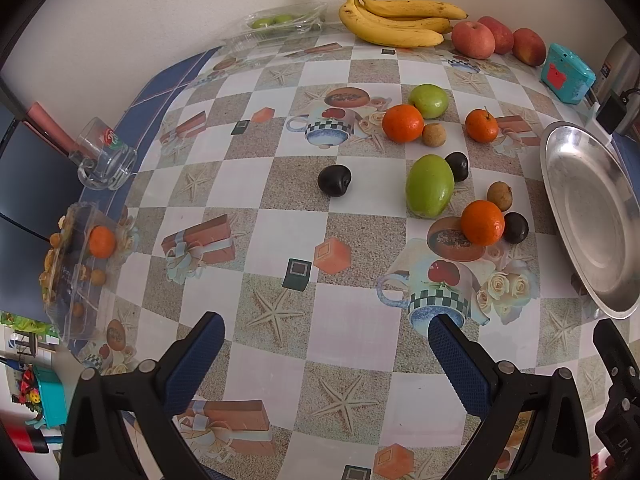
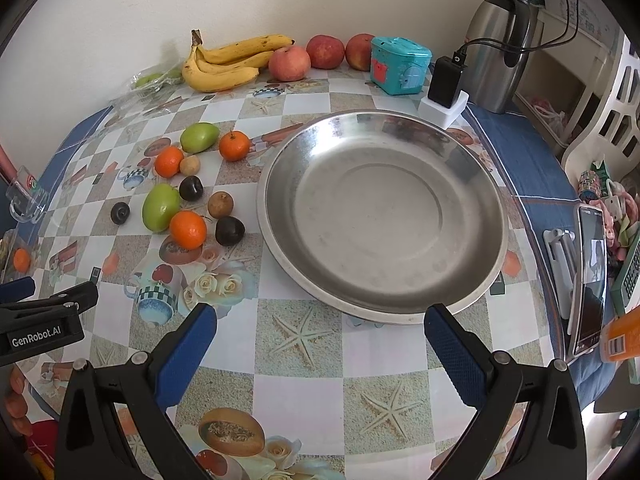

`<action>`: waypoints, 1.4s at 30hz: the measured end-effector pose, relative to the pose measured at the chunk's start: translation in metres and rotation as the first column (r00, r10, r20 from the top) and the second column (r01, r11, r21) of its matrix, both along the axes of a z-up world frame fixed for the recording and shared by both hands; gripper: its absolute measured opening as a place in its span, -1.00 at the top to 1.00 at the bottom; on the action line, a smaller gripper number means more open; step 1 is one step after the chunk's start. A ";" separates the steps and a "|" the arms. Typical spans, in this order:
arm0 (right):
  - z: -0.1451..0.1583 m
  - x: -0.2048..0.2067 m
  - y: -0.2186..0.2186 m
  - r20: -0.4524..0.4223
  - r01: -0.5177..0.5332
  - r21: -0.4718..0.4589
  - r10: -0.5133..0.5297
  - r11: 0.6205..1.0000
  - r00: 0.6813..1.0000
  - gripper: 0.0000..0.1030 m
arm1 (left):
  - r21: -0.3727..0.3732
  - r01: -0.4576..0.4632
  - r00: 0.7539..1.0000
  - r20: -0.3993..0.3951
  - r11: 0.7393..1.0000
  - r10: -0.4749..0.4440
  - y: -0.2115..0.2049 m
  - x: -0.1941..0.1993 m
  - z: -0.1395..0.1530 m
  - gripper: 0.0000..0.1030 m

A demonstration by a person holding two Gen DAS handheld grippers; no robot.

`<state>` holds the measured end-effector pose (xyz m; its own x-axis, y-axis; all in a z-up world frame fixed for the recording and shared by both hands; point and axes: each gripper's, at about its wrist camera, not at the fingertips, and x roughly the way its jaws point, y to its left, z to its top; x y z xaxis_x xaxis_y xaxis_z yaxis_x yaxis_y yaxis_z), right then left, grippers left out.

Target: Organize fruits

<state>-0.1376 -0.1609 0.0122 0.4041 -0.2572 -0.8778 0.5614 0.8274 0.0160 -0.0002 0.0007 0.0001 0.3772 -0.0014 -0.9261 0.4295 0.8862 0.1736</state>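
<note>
Loose fruit lies on the patterned table: a large green fruit (image 1: 430,185), three tangerines with the nearest (image 1: 482,223), dark plums such as one (image 1: 334,180) lying apart, and small brown fruits. The same cluster shows in the right wrist view, with the green fruit (image 2: 161,207) and nearest tangerine (image 2: 188,229). An empty steel plate (image 2: 380,216) lies right of the fruit; its rim shows in the left wrist view (image 1: 560,216). My left gripper (image 1: 326,344) is open and empty, short of the fruit. My right gripper (image 2: 320,334) is open and empty at the plate's near rim.
Bananas (image 1: 400,16) and red apples (image 1: 473,39) lie by the back wall, next to a teal box (image 2: 400,65), a charger (image 2: 445,84) and a steel jug (image 2: 502,40). A glass mug (image 1: 105,152) and a clear fruit box (image 1: 80,268) stand at the left edge. A phone (image 2: 588,276) stands at the right.
</note>
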 end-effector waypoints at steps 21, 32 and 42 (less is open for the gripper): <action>0.006 -0.003 -0.005 0.023 0.029 -0.001 -0.029 1.000 0.999 -1.00 | -0.053 -0.035 0.998 0.046 0.998 0.038 0.008 0.005 0.008 -1.00; 0.022 0.032 -0.012 0.166 -0.013 0.053 0.004 0.999 0.986 -1.00 | -0.276 -0.142 0.989 -0.078 0.951 0.125 -0.002 0.053 0.021 -1.00; 0.014 0.076 0.000 0.139 -0.111 0.035 0.106 0.993 0.985 -1.00 | -0.217 -0.089 0.995 0.031 0.972 0.098 -0.025 0.071 0.014 -1.00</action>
